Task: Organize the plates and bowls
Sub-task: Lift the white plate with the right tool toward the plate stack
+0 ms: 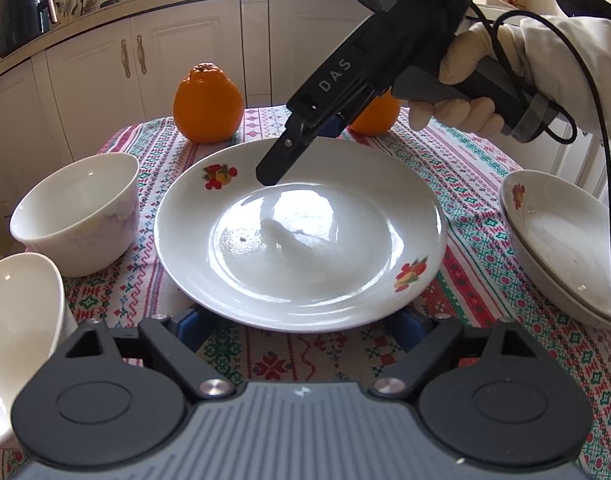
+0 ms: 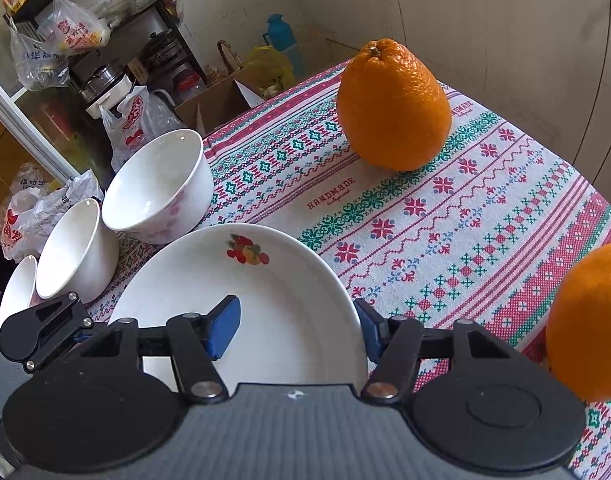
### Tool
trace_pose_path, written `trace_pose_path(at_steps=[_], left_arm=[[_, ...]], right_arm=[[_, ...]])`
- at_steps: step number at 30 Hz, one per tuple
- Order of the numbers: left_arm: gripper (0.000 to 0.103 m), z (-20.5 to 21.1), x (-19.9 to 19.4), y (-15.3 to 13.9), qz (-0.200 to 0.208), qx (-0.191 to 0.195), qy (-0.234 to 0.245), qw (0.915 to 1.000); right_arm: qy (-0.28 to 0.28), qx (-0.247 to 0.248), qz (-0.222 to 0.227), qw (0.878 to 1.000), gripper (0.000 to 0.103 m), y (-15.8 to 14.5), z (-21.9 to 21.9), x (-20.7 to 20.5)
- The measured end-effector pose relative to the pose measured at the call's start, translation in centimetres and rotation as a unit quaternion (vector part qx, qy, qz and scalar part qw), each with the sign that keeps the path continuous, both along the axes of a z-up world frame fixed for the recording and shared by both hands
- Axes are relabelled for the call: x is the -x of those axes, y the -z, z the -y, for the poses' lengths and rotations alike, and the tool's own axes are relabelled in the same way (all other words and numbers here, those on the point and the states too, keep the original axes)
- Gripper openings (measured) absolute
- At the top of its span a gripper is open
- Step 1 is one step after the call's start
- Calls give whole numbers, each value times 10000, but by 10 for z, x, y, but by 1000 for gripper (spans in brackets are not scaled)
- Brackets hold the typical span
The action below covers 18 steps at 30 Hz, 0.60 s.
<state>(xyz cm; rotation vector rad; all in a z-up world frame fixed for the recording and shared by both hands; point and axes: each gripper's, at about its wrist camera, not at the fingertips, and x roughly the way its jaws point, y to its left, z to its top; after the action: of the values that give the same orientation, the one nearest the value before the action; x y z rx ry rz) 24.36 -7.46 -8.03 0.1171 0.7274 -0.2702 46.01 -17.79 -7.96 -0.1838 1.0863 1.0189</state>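
A white plate with fruit prints (image 1: 301, 236) lies on the patterned tablecloth (image 1: 305, 360). My left gripper (image 1: 301, 330) is open at its near rim, blue pads mostly hidden under the plate edge. My right gripper (image 1: 305, 136) reaches over the far rim; in the right wrist view it (image 2: 297, 330) is open, one blue pad (image 2: 225, 330) above the plate (image 2: 233, 300), the other pad (image 2: 367, 330) outside the rim. Whether they touch the plate is unclear. White bowls (image 1: 77, 216) (image 1: 21, 332) stand left; stacked fruit-print dishes (image 1: 565, 236) stand right.
Two oranges (image 1: 207, 106) (image 1: 375, 116) sit at the table's far side; in the right wrist view one is ahead (image 2: 393, 108), one at right (image 2: 589, 324). Three bowls (image 2: 157, 188) (image 2: 71, 248) (image 2: 17, 288) line the left table edge. Kitchen cabinets (image 1: 165, 60) lie beyond.
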Motion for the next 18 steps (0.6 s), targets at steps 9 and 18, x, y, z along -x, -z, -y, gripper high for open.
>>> trace_pose_path(at_steps=[9,18], left_arm=[[89,2,12,-8,-78,-90,223,9997],[89,6,27,-24,-62,-105,417,9991]], right_arm=[[80,-21,-58,9999,67,-6,12,15],[226,-87,-16,9997,67,-18,28,35]])
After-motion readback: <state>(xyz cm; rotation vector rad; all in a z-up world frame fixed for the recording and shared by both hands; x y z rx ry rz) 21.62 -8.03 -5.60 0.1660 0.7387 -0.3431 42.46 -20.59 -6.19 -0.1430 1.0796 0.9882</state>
